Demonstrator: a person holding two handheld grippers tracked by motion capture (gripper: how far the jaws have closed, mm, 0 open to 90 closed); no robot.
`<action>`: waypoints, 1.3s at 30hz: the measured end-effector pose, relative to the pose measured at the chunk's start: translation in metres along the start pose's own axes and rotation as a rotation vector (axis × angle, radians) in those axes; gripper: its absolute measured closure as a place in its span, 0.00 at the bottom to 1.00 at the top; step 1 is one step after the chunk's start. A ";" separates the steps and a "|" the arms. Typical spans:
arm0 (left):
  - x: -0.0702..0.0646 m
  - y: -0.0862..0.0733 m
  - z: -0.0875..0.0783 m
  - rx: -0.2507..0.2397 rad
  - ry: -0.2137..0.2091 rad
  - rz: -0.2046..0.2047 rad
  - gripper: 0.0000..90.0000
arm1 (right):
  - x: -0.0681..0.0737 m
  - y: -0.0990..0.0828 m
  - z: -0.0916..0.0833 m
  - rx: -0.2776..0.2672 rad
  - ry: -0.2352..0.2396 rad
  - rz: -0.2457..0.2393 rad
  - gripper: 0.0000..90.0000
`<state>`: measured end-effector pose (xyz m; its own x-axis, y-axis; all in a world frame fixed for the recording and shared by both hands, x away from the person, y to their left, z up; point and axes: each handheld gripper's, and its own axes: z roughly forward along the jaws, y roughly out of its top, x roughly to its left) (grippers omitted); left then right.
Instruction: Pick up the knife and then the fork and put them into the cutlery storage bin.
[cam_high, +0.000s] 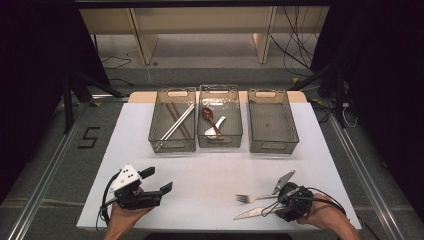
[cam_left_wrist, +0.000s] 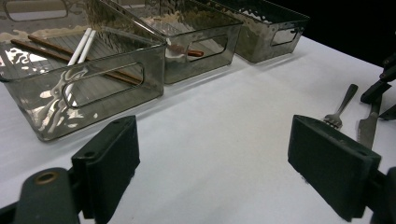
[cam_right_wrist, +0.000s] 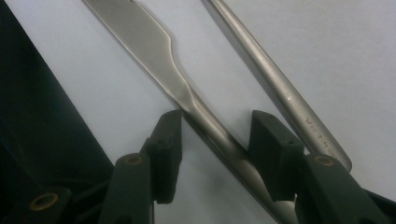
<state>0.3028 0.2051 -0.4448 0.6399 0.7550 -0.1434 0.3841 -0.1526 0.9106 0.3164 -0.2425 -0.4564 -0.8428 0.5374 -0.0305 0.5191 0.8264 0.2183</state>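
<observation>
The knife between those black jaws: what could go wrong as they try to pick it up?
The right gripper straddles the knife handle, jaws apart, not yet pressing. The handle crosses the gap at a slant, so it may twist or slip as they close. The fork lies right beside one jaw and could get nudged or pinched too.

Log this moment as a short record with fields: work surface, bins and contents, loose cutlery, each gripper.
surface: white table
left bin: chopsticks
middle bin: red spoon
right bin: looks empty
loose cutlery: fork, knife, side by side
left gripper: open, holds nothing
right gripper: jaws straddle the knife handle, gap visible, not clamped
</observation>
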 end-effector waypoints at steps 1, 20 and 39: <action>0.000 0.000 0.000 0.000 0.000 -0.001 0.18 | 0.001 0.001 0.000 0.004 -0.003 0.001 0.62; -0.001 0.000 0.000 0.002 -0.001 -0.002 0.18 | 0.010 0.014 0.001 0.090 -0.003 -0.128 0.81; -0.001 0.000 0.001 0.002 0.000 -0.001 0.18 | 0.014 0.016 0.000 0.103 -0.003 -0.184 0.90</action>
<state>0.3025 0.2042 -0.4450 0.6396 0.7551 -0.1440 0.3862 -0.1536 0.9095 0.3128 -0.2219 -0.4538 -0.9245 0.3759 -0.0639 0.3680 0.9236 0.1078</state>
